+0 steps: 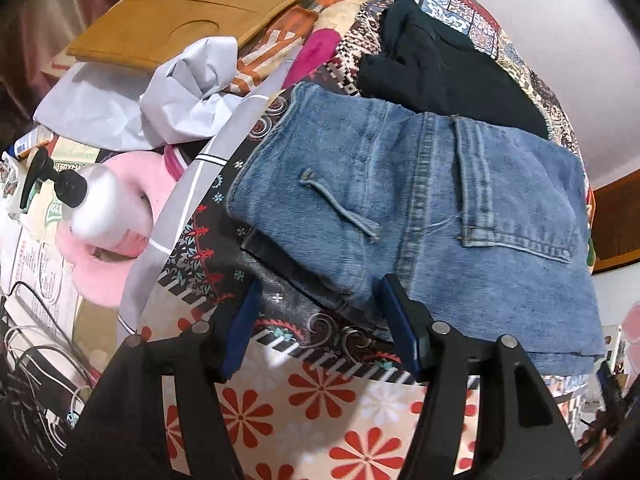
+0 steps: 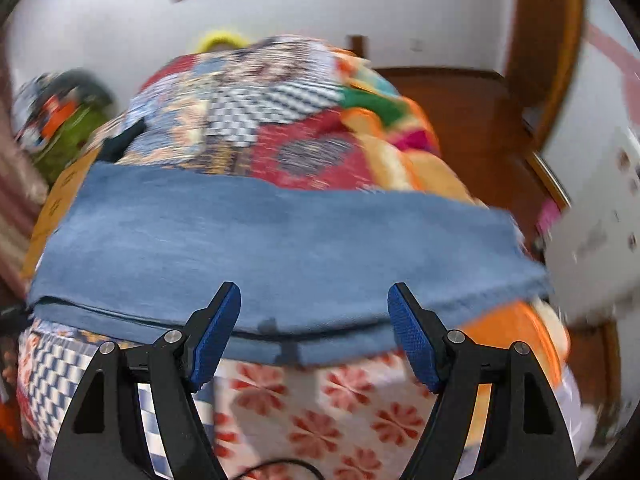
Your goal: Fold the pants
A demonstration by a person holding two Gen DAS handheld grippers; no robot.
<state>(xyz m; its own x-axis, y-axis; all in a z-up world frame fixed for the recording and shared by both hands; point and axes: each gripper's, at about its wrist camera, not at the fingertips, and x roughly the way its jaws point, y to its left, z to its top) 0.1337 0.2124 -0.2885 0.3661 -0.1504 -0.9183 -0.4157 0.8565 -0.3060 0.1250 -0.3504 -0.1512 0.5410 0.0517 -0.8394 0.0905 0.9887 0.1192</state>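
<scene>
Centrally, the folded blue jeans (image 1: pixel 420 216) lie flat on the patchwork bedspread (image 1: pixel 320 400), and all positions below are given relative to them: my left gripper (image 1: pixel 320 320) has its blue-padded fingers (image 1: pixel 400 332) spread apart at their near edge, gripping nothing, while my right gripper (image 2: pixel 314 320) likewise stands with fingers (image 2: pixel 412 340) wide apart at the near hem of the jeans (image 2: pixel 280 248), clear of the cloth in a motion-blurred view. Beyond the jeans lies a dark garment (image 1: pixel 440 68); to their left sit a white pump bottle (image 1: pixel 100 204), a pink cushion (image 1: pixel 104 264), crumpled white plastic (image 1: pixel 172 96) and a wooden board (image 1: pixel 192 12).
</scene>
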